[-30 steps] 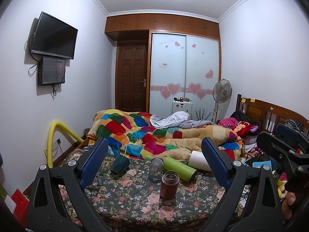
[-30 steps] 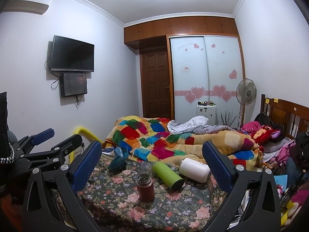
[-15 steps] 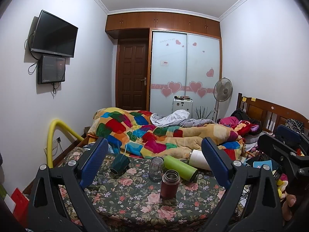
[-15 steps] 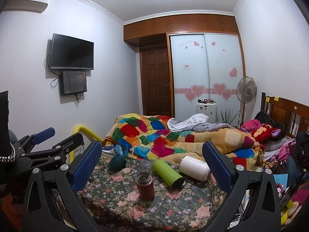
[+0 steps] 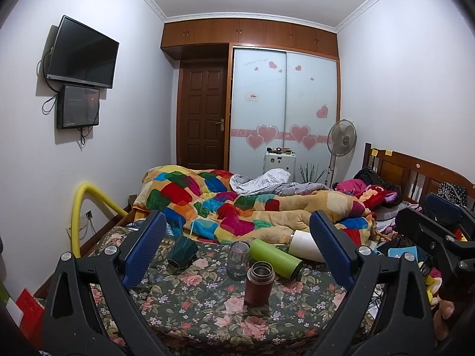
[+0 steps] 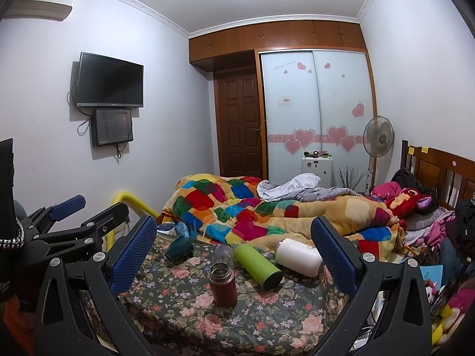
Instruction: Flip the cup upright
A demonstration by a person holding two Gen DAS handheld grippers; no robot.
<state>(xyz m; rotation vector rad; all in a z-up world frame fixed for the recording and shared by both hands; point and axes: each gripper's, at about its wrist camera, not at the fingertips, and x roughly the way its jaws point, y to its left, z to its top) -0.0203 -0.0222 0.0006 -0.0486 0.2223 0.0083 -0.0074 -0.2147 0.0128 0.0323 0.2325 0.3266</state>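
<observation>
On the floral-covered surface (image 5: 193,305) a dark green cup (image 5: 181,253) lies on its side at the left; it also shows in the right wrist view (image 6: 179,248). A green bottle (image 5: 275,257) (image 6: 257,265) and a white bottle (image 5: 305,245) (image 6: 298,256) lie on their sides. A dark red flask (image 5: 259,282) (image 6: 222,283) stands upright and open in front. A clear glass jar (image 5: 238,259) (image 6: 223,253) stands behind it. My left gripper (image 5: 237,252) is open and empty, short of the objects. My right gripper (image 6: 234,255) is open and empty, also short of them.
A bed with a patchwork quilt (image 5: 237,204) lies behind the surface. A yellow pipe (image 5: 86,207) curves at the left wall. Toys and clothes (image 6: 445,237) pile up at the right. A fan (image 5: 341,139) stands by the wardrobe.
Both views have drifted slightly; the objects sit a little lower in the frames. Nothing on the surface has moved and both grippers stay open.
</observation>
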